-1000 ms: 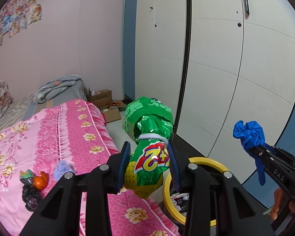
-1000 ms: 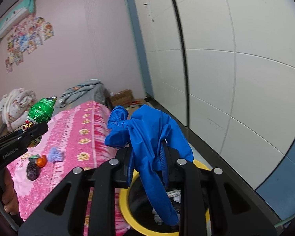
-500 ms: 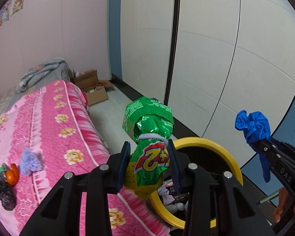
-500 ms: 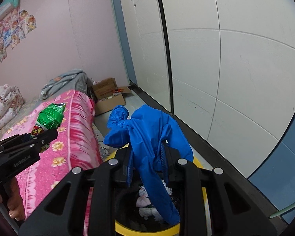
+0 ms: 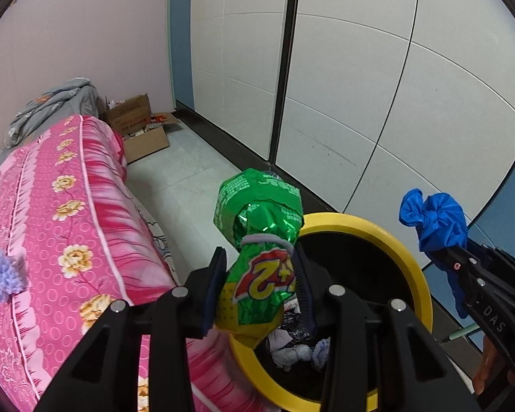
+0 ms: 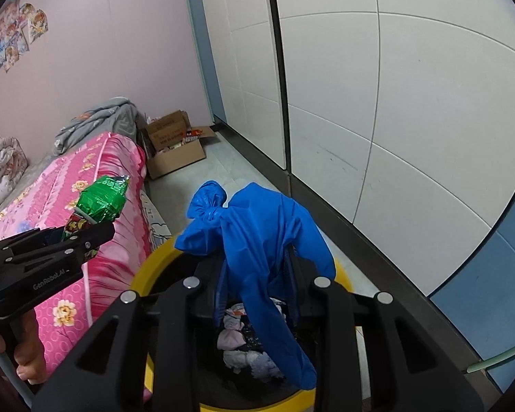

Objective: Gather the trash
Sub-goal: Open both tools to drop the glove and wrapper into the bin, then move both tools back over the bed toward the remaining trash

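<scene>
My left gripper (image 5: 259, 281) is shut on a green snack bag (image 5: 261, 240) tied with a band, held over the near-left rim of a yellow-rimmed trash bin (image 5: 370, 230). My right gripper (image 6: 257, 285) is shut on a knotted blue plastic bag (image 6: 257, 233) that hangs over the bin (image 6: 144, 271), whose inside holds crumpled white and dark trash (image 6: 240, 343). The right gripper with the blue bag (image 5: 436, 219) shows at the right of the left wrist view. The left gripper with the green bag (image 6: 99, 202) shows at the left of the right wrist view.
A bed with a pink flowered cover (image 5: 58, 226) lies left of the bin, with a purple fluffy scrap (image 5: 3, 274) on it. An open cardboard box (image 5: 137, 127) stands on the floor at the bed's far end. White wardrobe doors (image 5: 360, 86) run along the right.
Both grippers have moved forward and down toward the bin with their bags. The bin now lies directly under both, and its contents show.
</scene>
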The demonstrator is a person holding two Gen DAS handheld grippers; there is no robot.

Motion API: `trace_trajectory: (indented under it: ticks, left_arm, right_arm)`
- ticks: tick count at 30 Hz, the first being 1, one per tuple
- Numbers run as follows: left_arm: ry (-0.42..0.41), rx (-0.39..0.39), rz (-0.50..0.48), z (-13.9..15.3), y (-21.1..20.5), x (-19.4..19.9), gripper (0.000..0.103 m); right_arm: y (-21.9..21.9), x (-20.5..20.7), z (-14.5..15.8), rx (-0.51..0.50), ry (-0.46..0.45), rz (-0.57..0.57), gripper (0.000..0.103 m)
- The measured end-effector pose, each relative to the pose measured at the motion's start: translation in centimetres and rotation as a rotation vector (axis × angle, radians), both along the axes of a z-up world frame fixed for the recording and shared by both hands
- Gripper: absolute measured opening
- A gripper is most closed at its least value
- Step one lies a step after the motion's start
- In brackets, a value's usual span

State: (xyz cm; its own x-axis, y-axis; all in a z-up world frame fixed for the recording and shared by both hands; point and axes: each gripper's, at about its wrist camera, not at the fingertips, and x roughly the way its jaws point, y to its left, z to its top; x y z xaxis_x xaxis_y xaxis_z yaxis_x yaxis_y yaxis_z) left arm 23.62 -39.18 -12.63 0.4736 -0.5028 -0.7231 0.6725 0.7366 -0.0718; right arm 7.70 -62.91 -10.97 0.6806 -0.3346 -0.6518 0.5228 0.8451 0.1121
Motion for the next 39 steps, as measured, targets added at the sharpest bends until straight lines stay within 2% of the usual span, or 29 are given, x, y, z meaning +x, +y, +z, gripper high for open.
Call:
trace_trajectory:
  ticks: [4, 7, 13, 15, 18, 21, 26, 32, 39]
  left_arm:
    - [-0.002, 0.007, -0.013, -0.2, -0.5, -0.3, 0.036]
    - [0.003, 0.008, -0.018, -0.1, -0.6, -0.4, 0.039]
    - [0.007, -0.008, -0.004, 0.2, -0.2, -0.4, 0.059]
    - [-0.002, -0.018, 0.007, 0.6, 0.3, -0.4, 0.071]
    - [-0.017, -0.031, 0.03, 1.3, 1.1, -0.3, 0.078]
    - [-0.021, -0.048, 0.065, 2.1, 2.3, 0.1, 0.08]
    - [-0.063, -0.064, 0.113, 3.6, 4.9, 0.0, 0.085]
    - [-0.093, -0.08, 0.176, 5.3, 8.6, 0.2, 0.086]
    - [-0.122, -0.107, 0.273, 6.8, 14.4, 0.6, 0.087]
  right_arm:
    - [-0.4, -0.5, -0.6, 0.0, 0.006, -0.009, 0.03]
    - [-0.4, -1.1, -0.7, -0.006, 0.004, -0.019, 0.04]
    - [-0.4, -1.8, -0.4, -0.015, -0.009, -0.039, 0.053]
    - [-0.4, -2.2, -0.1, -0.014, -0.015, -0.044, 0.06]
    - [-0.3, -2.7, 0.4, -0.012, -0.034, -0.049, 0.067]
    - [0.0, -3.1, 1.1, -0.007, -0.059, -0.049, 0.076]
    - [0.9, -3.4, 2.5, -0.015, -0.086, -0.035, 0.082]
    - [2.3, -3.8, 4.3, -0.01, -0.128, 0.009, 0.091]
    - [4.9, -3.0, 6.7, -0.023, -0.163, 0.077, 0.095]
